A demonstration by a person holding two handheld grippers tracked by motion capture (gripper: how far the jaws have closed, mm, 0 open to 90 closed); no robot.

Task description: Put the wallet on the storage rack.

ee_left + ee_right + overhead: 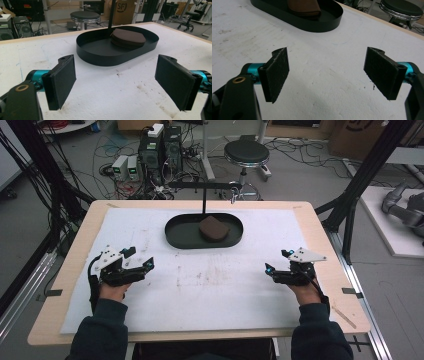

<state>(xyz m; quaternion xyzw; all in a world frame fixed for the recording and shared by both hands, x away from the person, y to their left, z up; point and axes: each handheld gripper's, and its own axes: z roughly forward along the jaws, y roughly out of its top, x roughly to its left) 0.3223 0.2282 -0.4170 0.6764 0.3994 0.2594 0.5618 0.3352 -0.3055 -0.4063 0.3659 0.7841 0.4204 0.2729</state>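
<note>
- A person sits at a wooden bench (320,227) covered with a white sheet (210,285) that has some brown smudges on it.
- The left tool (141,258) rests low over the left side of the sheet, held by the person's left hand (112,290).
- In the left gripper view, the left tool (117,81) has its two black jaws spread wide apart, with nothing between them but white sheet.
- The right tool (277,260) is over the right side of the sheet, held by the right hand (306,292).
- In the right gripper view, the right tool (327,75) also has its jaws spread wide apart, and nothing is held.
- Each tool has a grey three-cornered plate on top and bright blue parts near the jaws.
- A black oval tray (180,237) sits on the far middle part of the sheet, well apart from both tools.
- Inside the tray lies a brown flat thing (214,229), toward the tray's right half. In the left gripper view it looks like a few flat brown pieces (128,38) stacked on each other.
- A thin black pole (204,200) stands up at the back of the tray, with a black bar across its top.
- Both tools point toward the tray, one from each side.
- Behind the bench, a round black stool (246,154) stands on the floor.
- Computer boxes (160,147) and many cables lie on the floor there too.
- The person wears dark sleeves (102,330).
</note>
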